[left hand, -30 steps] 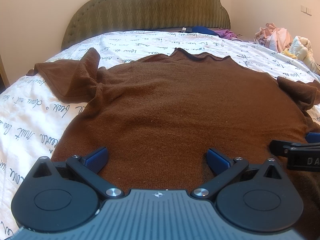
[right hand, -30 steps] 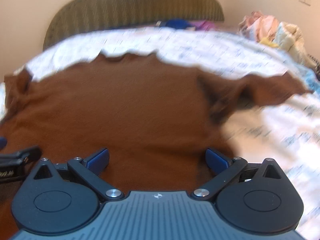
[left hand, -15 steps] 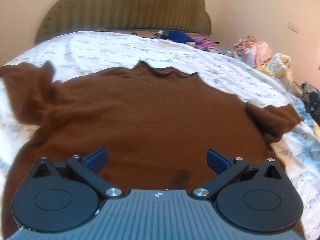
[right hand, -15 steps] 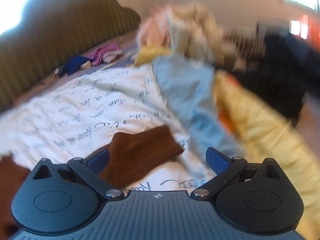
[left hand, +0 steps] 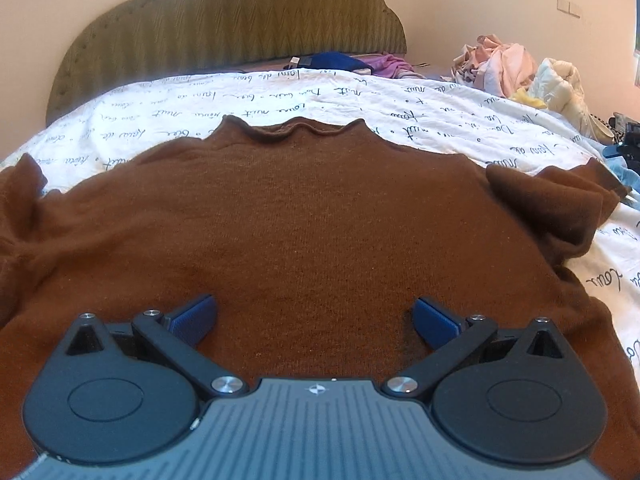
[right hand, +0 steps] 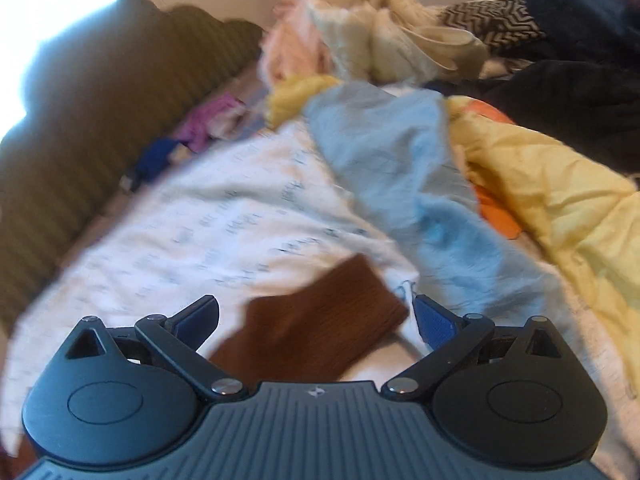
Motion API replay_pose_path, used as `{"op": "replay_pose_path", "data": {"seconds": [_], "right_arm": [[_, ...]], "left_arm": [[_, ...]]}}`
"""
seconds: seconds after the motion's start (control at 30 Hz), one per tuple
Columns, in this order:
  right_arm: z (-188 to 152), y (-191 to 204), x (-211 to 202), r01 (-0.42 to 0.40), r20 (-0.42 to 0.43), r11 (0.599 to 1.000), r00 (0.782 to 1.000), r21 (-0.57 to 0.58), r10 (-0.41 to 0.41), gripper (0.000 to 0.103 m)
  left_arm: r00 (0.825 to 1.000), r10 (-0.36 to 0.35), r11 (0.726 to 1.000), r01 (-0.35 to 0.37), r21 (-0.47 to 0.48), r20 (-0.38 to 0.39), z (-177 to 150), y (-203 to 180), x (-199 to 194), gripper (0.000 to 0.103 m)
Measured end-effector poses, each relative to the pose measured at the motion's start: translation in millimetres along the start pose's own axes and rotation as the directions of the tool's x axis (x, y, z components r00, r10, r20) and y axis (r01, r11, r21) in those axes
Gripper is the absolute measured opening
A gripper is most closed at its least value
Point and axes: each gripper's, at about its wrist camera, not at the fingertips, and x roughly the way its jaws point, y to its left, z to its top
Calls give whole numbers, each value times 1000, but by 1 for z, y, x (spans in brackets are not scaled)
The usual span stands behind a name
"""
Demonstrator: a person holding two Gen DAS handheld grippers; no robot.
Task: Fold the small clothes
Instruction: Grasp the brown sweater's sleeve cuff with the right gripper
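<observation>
- Sweater (left hand: 304,216), brown and knitted, is spread flat on the bed, its collar pointed toward the headboard (left hand: 228,20).
- White bedding (left hand: 280,96) printed with dark script is seen under the sweater and around it.
- The left sleeve (left hand: 20,208) is bunched at the left edge of the left wrist view; the right sleeve (left hand: 556,208) is folded on itself at the right edge.
- The left hand-held gripper (left hand: 314,318) is held low over the hem end of the sweater, its blue-padded fingers (left hand: 192,318) spread wide apart with nothing between them but the cloth below.
- Whether its fingers touch the knit cannot be told.
- The right hand-held gripper (right hand: 316,318) is likewise held wide apart, and the brown cuff end of a sleeve (right hand: 316,332) is seen lying between its fingers; nothing is clamped.
- The right wrist view is blurred.
- A light blue cloth (right hand: 404,184) and a yellow cloth (right hand: 560,208) are seen beyond the cuff, toward the right side of the bed.
- A heap of cream and pink clothes (left hand: 520,68) is piled further back, near the wall.
- Blue and purple items (left hand: 352,62) are seen lying by the headboard.
</observation>
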Motion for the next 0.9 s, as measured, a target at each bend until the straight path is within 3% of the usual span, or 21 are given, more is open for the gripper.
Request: {"op": "replay_pose_path", "data": {"seconds": [0.1,0.17,0.23,0.27,0.33,0.4,0.47,0.53,0.57,0.67,0.77,0.9], "right_arm": [[-6,15,-33,23,112,999,994,-45,-18,103],[-5,10,-28,-49,14,999,999,7,49,103],[-8,9,-33,9,60,1000,998,16,-10,103],[-8,7,-34,-12,72,1000,997,22,10,103],[-5,-1,-20,-58,-19,995,998,87,59,102],[-3,-7,-8,-13,-30,995,999,103,16,89],[0,-19,6,-27,-72,985,997,172,40,74],[3,-25,14,6,-65,981,998,193,6,50],[4,-29,20,29,-75,977,997,210,-13,33],[4,-34,19,14,-39,963,999,268,-4,17],[2,-11,4,-16,5,980,1000,199,15,7],[-6,33,-16,-95,24,987,995,133,92,5]], "left_arm": [[999,-34,998,35,-48,23,6,6,-3,103],[995,-93,992,96,-78,47,11,8,-2,103],[984,-167,979,173,-109,57,21,5,1,103],[979,-195,973,201,-113,66,28,0,2,103],[968,-235,964,243,-103,88,40,-12,0,103],[955,-282,953,290,-88,91,49,-23,2,103],[952,-296,948,302,-100,75,52,-31,9,103],[949,-309,941,315,-125,63,51,-35,18,103],[948,-314,938,317,-139,46,50,-36,23,103],[950,-311,938,303,-168,-21,45,-35,37,103],[953,-302,945,296,-140,-27,42,-31,37,103],[952,-304,942,296,-161,-30,44,-16,29,103]]}}
